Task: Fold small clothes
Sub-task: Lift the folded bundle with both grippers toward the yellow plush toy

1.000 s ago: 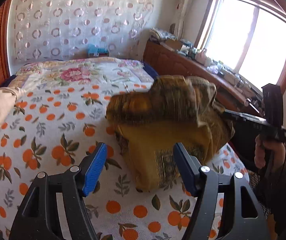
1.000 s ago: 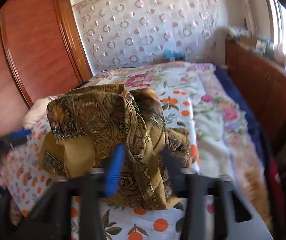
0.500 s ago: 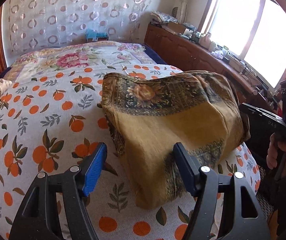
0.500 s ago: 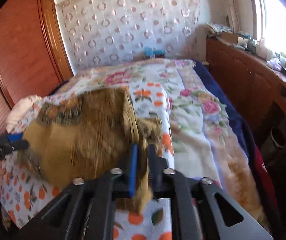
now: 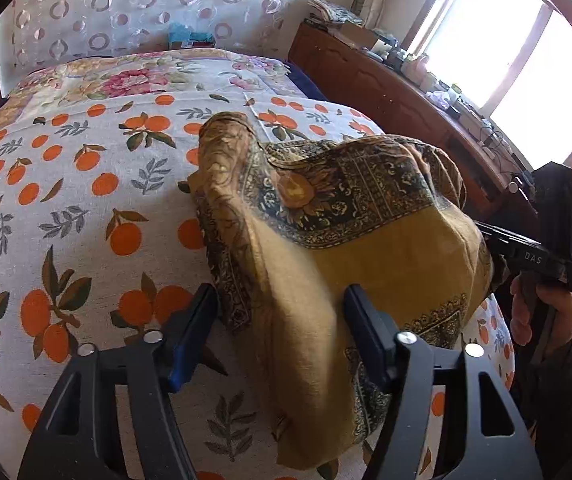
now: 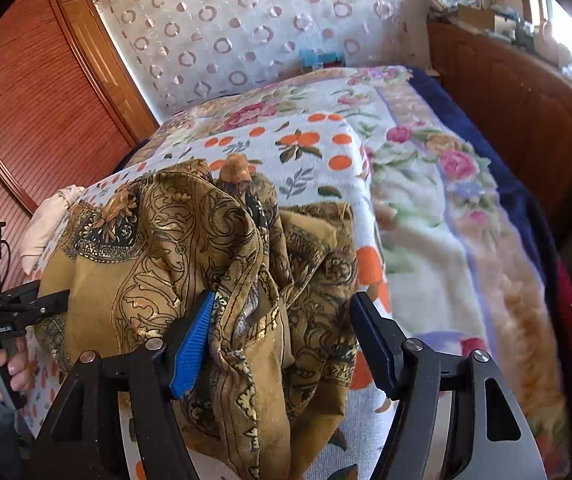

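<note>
Garment: mustard-yellow thin cloth with a dark paisley and floral border [image 5: 366, 248], lying in a loose heap on the bed's orange-fruit printed white sheet [image 5: 66, 208], near the edge closest to both cameras.
Progress: early, by my judgement. No flat layer or clean fold line shows; the cloth is bunched, with one corner peaked up toward the headboard.
Left to do: spread it flat, square the edges, then fold it.
Look of the cloth: light and limp, puckered into many soft ridges in the right wrist view [image 6: 222, 248]; the plain yellow centre faces the left camera, the patterned border runs across its top.
Left gripper [image 5: 282, 328]: jaws spread wide, nothing clamped; the cloth's near flap lies between and below the fingers.
Right gripper [image 6: 282, 336]: jaws also apart, astride a twisted bundle of fabric that touches the blue pad [image 6: 192, 344] but is not pinched.
Elsewhere: pale pink cloth [image 6: 52, 220] at the bed's far side, well apart.
</note>
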Demonstrator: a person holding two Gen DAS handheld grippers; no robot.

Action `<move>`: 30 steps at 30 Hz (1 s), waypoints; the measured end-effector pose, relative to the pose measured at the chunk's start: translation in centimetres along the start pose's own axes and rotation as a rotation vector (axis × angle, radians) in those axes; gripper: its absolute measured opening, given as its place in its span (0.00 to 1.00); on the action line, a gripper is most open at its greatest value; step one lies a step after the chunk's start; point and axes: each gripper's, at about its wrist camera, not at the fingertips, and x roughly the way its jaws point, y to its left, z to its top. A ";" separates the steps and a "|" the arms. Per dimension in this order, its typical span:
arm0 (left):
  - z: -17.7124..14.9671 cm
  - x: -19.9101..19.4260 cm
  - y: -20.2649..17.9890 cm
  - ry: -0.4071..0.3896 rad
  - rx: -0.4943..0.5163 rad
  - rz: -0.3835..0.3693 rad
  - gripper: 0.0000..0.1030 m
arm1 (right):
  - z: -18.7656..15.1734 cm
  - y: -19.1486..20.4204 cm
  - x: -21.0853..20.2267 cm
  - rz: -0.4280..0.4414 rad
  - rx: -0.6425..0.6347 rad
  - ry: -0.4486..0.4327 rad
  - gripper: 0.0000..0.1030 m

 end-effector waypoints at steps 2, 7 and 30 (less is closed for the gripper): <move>0.1 0.0 0.0 0.000 -0.008 -0.015 0.53 | 0.1 -0.5 0.4 0.018 0.012 0.002 0.68; 0.3 0.0 0.1 0.013 -0.022 -0.082 0.20 | -0.6 -0.6 0.9 0.093 0.027 0.006 0.35; -0.3 -20.3 5.8 -0.351 0.040 0.046 0.13 | 8.4 17.4 1.2 0.232 -0.354 -0.220 0.09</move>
